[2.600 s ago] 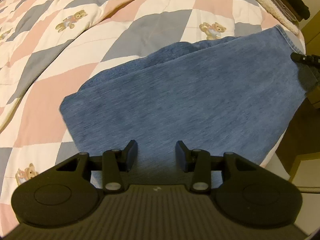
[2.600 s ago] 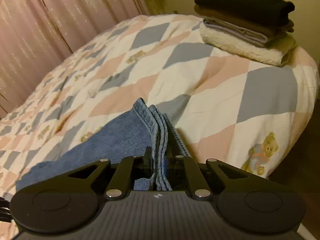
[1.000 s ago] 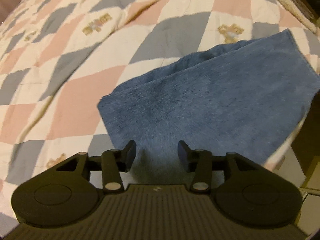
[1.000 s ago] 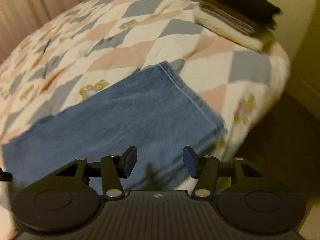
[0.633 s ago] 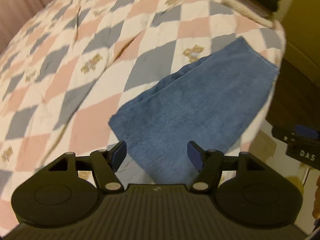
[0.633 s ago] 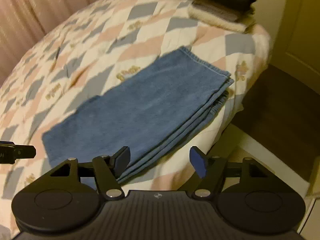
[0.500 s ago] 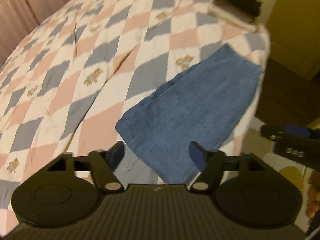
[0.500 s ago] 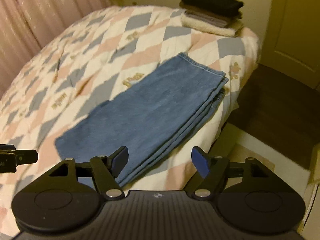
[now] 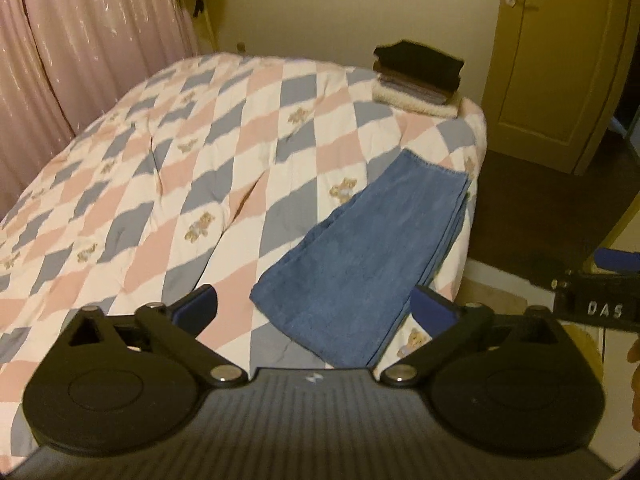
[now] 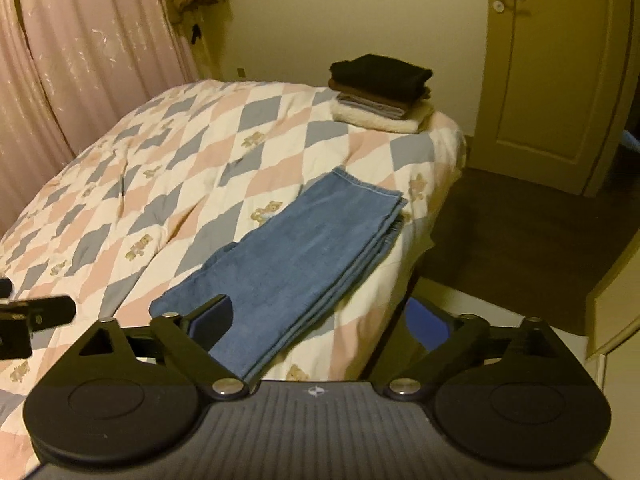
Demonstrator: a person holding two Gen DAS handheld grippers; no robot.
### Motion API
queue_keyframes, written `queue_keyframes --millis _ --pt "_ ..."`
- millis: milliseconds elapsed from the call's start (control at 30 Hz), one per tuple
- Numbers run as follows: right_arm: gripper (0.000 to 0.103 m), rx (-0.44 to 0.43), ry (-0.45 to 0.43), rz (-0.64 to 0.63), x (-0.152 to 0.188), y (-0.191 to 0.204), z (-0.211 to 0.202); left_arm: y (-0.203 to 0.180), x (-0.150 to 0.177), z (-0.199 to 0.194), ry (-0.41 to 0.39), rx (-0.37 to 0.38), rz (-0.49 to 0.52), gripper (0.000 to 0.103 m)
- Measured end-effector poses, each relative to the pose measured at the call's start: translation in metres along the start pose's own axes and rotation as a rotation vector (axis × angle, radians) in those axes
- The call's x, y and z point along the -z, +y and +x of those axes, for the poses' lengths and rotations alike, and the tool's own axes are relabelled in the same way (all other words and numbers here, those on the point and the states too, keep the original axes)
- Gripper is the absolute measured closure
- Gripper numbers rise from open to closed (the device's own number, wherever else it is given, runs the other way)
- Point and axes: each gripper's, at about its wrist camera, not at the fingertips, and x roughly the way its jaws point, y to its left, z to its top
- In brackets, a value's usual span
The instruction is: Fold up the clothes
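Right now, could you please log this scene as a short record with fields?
surface: bed with a checked quilt
jeans: folded flat, lying near the bed's edge
stack: folded clothes on the far corner, black on top
left gripper: jaws opening, nothing between them, above the jeans
right gripper: jaws opening, nothing between them
door: shut

The folded jeans (image 10: 304, 256) lie on the bed (image 10: 168, 168) near its edge, with a pile of clothes (image 10: 380, 92) behind them at the corner.
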Motion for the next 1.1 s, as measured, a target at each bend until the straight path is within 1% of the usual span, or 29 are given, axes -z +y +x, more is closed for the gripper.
queue_keyframes --millis 100,233,433,567,667,767,900,1100 --pt "0.002 0.032 0.007 -0.037 0.002 0.003 -0.014 -0.009 0.004 -0.013 -0.03 -0.031 0.014 0.001" --pt "0.002 0.075 0.015 -0.085 0.007 0.001 -0.032 -0.028 0.012 -0.025 -0.045 -0.076 0.042 0.001" --pt "0.002 0.086 0.032 -0.07 0.023 -0.026 -0.056 -0.062 0.023 -0.041 -0.039 -0.112 0.041 0.001" --pt "0.002 0.087 0.05 -0.042 0.033 -0.045 -0.066 -0.078 0.036 -0.053 -0.016 -0.107 0.045 0.001" --pt "0.002 0.068 0.065 -0.024 0.041 -0.055 -0.072 -0.085 0.048 -0.062 0.005 -0.107 0.041 0.001" --pt "0.002 0.049 0.07 -0.027 0.05 -0.06 -0.078 -0.091 0.059 -0.071 0.022 -0.101 0.034 0.001" --pt "0.002 0.031 0.088 -0.049 0.06 -0.062 -0.082 -0.096 0.071 -0.082 0.039 -0.065 0.022 0.001" --pt "0.002 0.006 0.098 -0.052 0.068 -0.066 -0.091 -0.101 0.076 -0.097 0.035 -0.066 0.04 0.001"
